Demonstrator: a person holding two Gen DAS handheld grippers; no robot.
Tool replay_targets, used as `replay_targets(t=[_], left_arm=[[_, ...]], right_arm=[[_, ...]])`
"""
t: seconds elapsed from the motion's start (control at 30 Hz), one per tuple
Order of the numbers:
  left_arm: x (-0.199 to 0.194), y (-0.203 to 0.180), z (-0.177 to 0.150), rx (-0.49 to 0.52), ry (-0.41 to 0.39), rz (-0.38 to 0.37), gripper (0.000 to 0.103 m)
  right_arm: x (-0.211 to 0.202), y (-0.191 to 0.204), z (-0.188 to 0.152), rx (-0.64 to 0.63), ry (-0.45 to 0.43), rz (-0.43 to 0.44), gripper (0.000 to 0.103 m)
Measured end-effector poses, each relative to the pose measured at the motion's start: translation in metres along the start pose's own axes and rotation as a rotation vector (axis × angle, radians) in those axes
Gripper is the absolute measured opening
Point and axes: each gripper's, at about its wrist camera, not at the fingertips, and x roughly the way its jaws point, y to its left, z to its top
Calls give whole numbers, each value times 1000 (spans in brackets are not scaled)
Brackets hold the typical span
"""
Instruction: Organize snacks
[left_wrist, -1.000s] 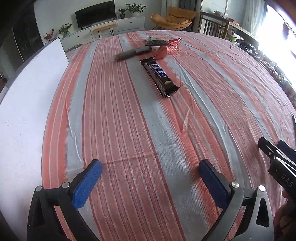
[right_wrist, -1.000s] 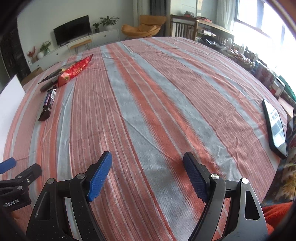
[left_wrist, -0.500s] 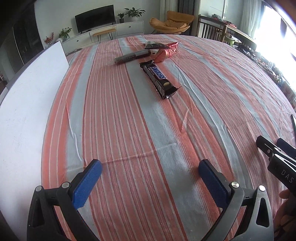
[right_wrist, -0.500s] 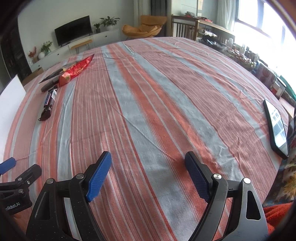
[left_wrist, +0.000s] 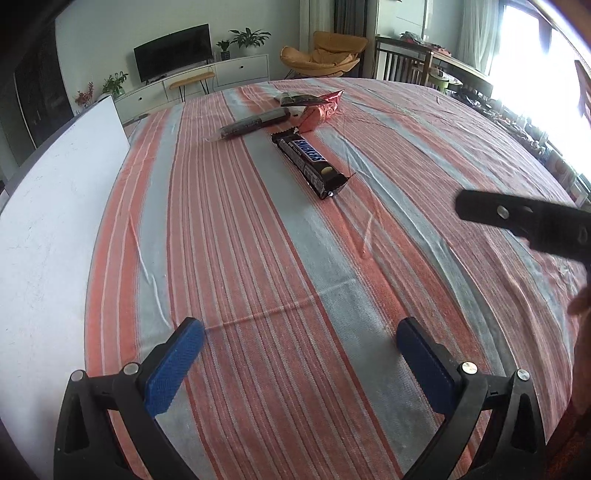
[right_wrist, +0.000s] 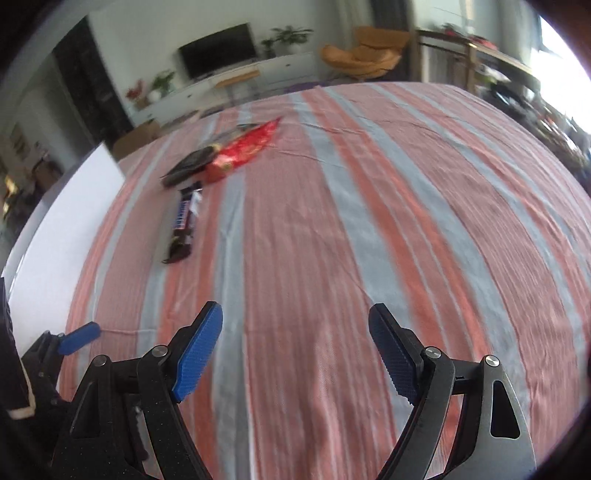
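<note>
L gripper (left_wrist: 299, 354) agape, Snickers bar (left_wrist: 309, 165) ahead

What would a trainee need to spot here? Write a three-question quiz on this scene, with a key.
1. True or false: the left gripper holds the Snickers bar.
2. Which snack lies nearest the grippers? A) red packet B) Snickers bar C) dark stick-shaped pack
3. Fill in: the snacks lie on a striped ____.

Key: 1. False; both it and the right gripper are open and empty. 2. B. 3. Tablecloth.
</note>
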Motion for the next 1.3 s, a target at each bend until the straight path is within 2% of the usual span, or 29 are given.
replay_targets(t=[0.13, 0.23, 0.3, 0.33, 0.37, 0.43, 0.6, 0.73, 0.97, 1.07, 1.3], left_arm=[[0, 0, 0, -7, -8, 6, 103], [0, -1, 0, -13, -12, 9, 103], [1, -1, 0, -15, -13, 10, 103], [1, -1, 0, -15, -13, 11, 103], [1, -1, 1, -15, -13, 11, 103], [2, -1, 1, -17, -13, 11, 103], [3, 0, 3, -18, -13, 12, 103], [3, -1, 3, -18, -13, 13, 103], [3, 0, 3, -18, -13, 14, 103], [2, -1, 3, -18, -13, 13, 103], [2, -1, 3, -19, -12, 15, 103]], right_arm=[[47, 42, 40, -77, 104, 90, 82], [81, 62, 55, -95, 152, 69, 80], [90, 73, 59, -124, 141, 21, 76], [93, 79, 60, -160, 136, -18, 61], [92, 82, 59, -192, 134, -43, 37], [89, 82, 56, -210, 140, -33, 18], [67, 54, 33, -197, 127, -40, 18], [40, 10, 9, -120, 110, -73, 19], [3, -81, -20, 56, 10, -246, 19], [-4, -97, -25, 100, -35, -272, 19], [-1, -94, -22, 98, -76, -283, 21]])
